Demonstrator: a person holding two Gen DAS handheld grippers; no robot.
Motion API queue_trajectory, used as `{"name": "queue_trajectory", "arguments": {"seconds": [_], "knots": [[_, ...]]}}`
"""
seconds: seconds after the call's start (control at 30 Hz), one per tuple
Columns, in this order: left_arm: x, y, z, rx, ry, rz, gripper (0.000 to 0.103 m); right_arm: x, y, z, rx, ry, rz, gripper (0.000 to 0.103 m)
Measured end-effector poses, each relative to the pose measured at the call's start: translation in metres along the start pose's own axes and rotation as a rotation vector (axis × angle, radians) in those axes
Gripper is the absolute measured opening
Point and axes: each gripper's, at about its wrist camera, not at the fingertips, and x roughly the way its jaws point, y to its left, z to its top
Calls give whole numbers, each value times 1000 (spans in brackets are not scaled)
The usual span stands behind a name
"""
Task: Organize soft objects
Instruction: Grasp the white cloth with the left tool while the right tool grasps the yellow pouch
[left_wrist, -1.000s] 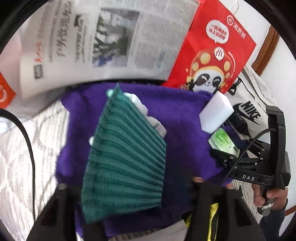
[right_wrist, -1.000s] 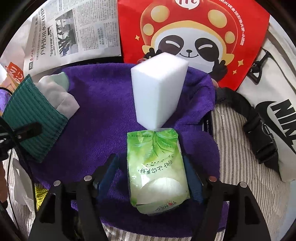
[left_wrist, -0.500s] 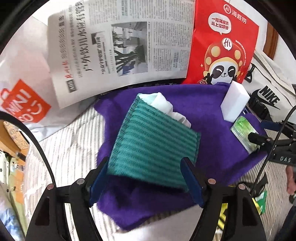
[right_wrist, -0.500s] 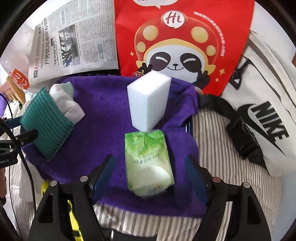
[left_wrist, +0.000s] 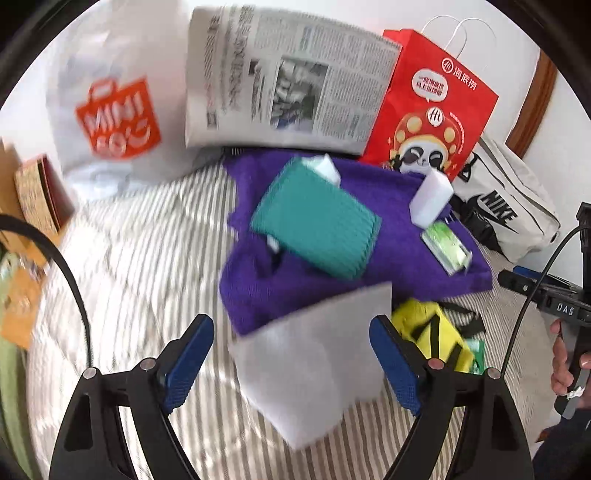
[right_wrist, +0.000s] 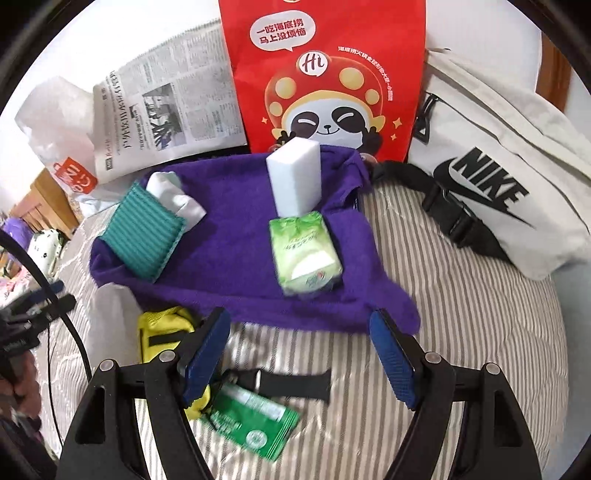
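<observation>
Tissue pack (right_wrist: 304, 254) near NIKE bag (right_wrist: 491, 173)

1. Between the left gripper (left_wrist: 291, 365) fingers lies a white sheet (left_wrist: 314, 365); the purple towel (left_wrist: 399, 254) lies beyond it.
2. Between the right gripper (right_wrist: 299, 362) fingers: bare striped bedding (right_wrist: 461, 295), a black strap (right_wrist: 291, 384), a green packet (right_wrist: 247, 417) below.
</observation>
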Motion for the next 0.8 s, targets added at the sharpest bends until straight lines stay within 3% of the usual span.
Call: {"name": "queue_trajectory", "arguments": {"seconds": [0.17,0.4,0.57,0.6,0.67,0.7,0.73,0.77,0.8], "knots": [[24,-8,-28,13,63,54,86,-6,4,-14,11,10,26,78],[48,-26,-28,-13,75,-46,86,-8,11,-27,7,27,57,78],[56,-47,-24,41,67,36,83,-13,9,-34,18,27,75,78],[57,-50,-23,48,66,43,78,-14,9,-34,19,26,74,78],[58,-56,-24,79,60,84,40,-15,8,-37,21,26,80,78],[57,-57,-25,94,54,101,32,-15,8,-37,22,28,82,78],[56,-56,-25,106,55,90,16,-14,8,-38,24,32,81,78],[53,-54,-26,99,60,54,9,-13,8,-39,25,35,80,78],[49,-51,-28,83,60,23,9,-13,8,-40,24,37,80,78]]}}
